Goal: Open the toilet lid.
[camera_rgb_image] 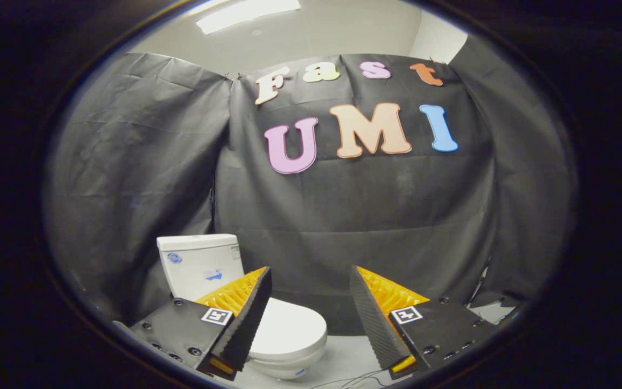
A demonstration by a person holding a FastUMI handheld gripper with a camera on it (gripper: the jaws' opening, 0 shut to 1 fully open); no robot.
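A white toilet stands on the floor ahead and to the left, its tank (198,263) against the black cloth wall. Its lid (289,328) lies flat and closed over the bowl, facing toward me. My gripper (311,278) hovers above and short of the toilet, open wide with nothing between its fingers. The left finger (246,319) covers the lid's left part; the right finger (373,319) stands to the right of the bowl, apart from it.
Black cloth walls (376,216) close the booth behind and beside the toilet. Pale floor (343,356) shows right of the bowl, with thin cables (359,381) lying on it near the fingers.
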